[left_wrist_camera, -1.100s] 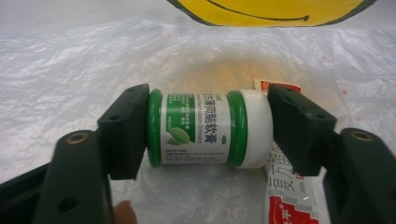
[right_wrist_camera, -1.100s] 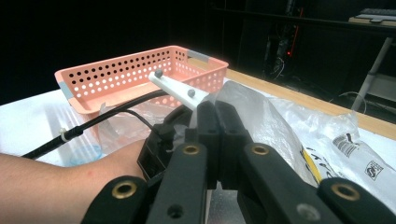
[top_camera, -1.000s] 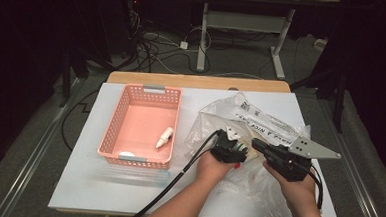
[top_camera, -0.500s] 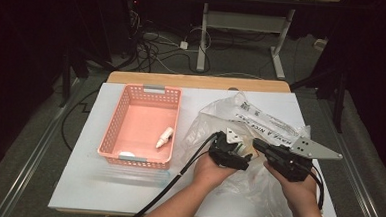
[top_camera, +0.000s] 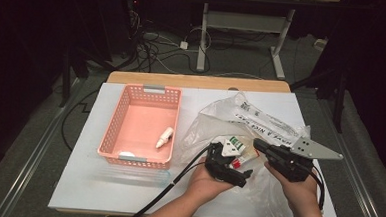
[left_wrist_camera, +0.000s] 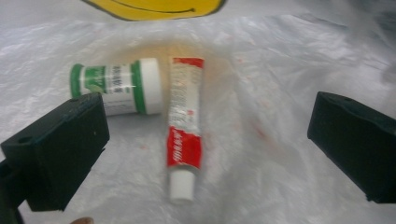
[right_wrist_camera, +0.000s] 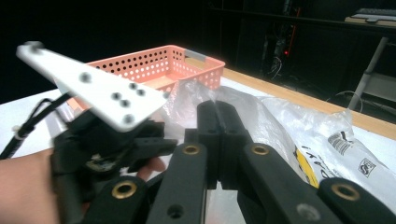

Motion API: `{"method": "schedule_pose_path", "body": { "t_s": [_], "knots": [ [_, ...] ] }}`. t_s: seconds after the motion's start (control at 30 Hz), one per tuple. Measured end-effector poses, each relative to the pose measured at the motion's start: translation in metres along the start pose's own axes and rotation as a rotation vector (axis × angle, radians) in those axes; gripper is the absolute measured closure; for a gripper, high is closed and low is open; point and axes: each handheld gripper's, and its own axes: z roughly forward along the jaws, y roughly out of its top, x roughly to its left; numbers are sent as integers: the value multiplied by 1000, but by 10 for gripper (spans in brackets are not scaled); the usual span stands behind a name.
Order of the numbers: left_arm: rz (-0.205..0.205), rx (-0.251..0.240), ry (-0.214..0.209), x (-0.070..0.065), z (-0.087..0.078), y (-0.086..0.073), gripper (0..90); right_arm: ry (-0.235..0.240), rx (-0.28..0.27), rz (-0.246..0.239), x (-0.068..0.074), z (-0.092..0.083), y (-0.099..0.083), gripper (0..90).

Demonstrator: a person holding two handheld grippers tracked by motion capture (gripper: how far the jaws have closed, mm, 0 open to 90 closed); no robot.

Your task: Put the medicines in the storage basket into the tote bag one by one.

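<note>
A clear plastic bag (top_camera: 260,122) lies crumpled on the right of the white table. Inside it are a red and white tube (left_wrist_camera: 184,126) and a green and white bottle (left_wrist_camera: 116,88), lying side by side. In the high view the tube (top_camera: 237,163) and the bottle (top_camera: 234,143) sit just beyond my left gripper (top_camera: 228,160). The left gripper (left_wrist_camera: 210,126) hangs open above them, its jaws far apart on either side of the tube. My right gripper (top_camera: 257,143) is shut (right_wrist_camera: 217,112), its tips pinching the bag's film (right_wrist_camera: 280,116).
A pink perforated basket (top_camera: 138,158) stands on the left of the table with a small white bottle (top_camera: 164,137) inside. The basket (right_wrist_camera: 154,65) lies beyond the left hand in the right gripper view. A yellow print (left_wrist_camera: 149,7) marks the bag.
My left gripper has drawn back a little toward the person and now hangs over the tube and bottle. The right gripper has hardly moved.
</note>
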Motion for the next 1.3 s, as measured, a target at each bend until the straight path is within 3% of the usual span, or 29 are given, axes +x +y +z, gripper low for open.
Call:
{"method": "schedule_pose_path", "body": {
  "t_s": [0.3,0.77,1.0,1.3],
  "knots": [
    [16,-29,-53,-16,-23,-13,0,-4,4,3,-1,1,-2,900],
    [49,-40,-91,-28,-59,-33,0,-10,15,0,-1,1,-4,900],
    [50,-78,-112,-29,-73,-35,0,-13,14,1,-1,0,-4,900],
    [58,-72,-128,-32,-88,-31,0,-16,13,3,-3,-2,-5,900]
  ]
}}
